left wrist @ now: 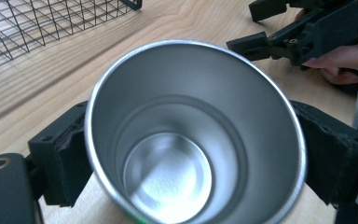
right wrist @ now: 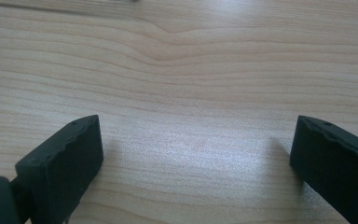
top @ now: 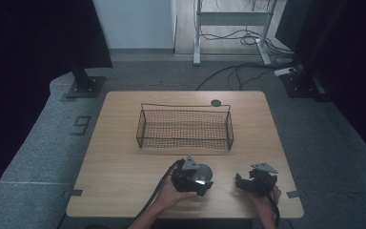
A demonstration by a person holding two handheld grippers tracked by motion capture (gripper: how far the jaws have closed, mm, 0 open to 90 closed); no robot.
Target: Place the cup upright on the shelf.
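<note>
A shiny steel cup sits between the two black jaws of my left gripper, which press on its sides; its open, empty mouth faces the camera. From above, the cup and left gripper are near the table's front edge, in front of a black wire basket. My right gripper stands to the right of the cup, apart from it. In the right gripper view its jaws are spread wide over bare wood with nothing between them.
The wire basket is empty and stands mid-table, a corner showing as basket mesh. A small dark round disc lies behind it near the far edge. The wooden table is bare to the left. Cables and stand legs lie on the floor beyond.
</note>
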